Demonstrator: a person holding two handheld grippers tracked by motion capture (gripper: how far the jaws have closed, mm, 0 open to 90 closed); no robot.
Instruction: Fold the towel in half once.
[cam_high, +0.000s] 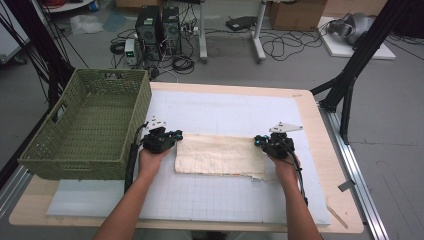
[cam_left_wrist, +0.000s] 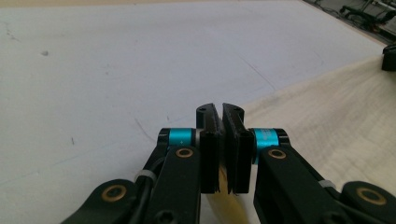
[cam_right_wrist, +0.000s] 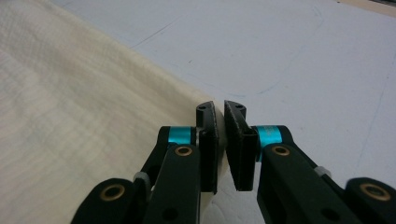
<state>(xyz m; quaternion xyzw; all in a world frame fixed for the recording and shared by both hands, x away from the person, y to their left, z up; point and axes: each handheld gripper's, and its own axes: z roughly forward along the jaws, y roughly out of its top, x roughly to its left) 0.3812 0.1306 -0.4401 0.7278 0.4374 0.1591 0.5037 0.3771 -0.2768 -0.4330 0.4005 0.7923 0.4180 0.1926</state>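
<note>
High view: left gripper (cam_high: 170, 137) clamped on left short edge of cream folded rectangular cloth (cam_high: 217, 155); long axis left-right across white desk mat (cam_high: 225, 195); right gripper (cam_high: 262, 141) clamped on opposite short edge, equally near.

Floor (cam_high: 400, 165): grey, smooth, strewn with black cables behind the bench.
Bench (cam_high: 320, 130): light wood top, rounded corners, a white gridded mat (cam_high: 225, 200) covering most of it.
Computer towers (cam_high: 159, 30): two black units standing side by side on the floor beyond the bench.
Desk legs (cam_high: 259, 35): white, T-footed, near the towers.
Cardboard box (cam_high: 297, 15): brown, far right of centre.
Frame (cam_high: 360, 55): black struts slanting down at right; metal rail (cam_high: 357, 175) along the bench's right side.
Light: even, soft, indoor.
</note>
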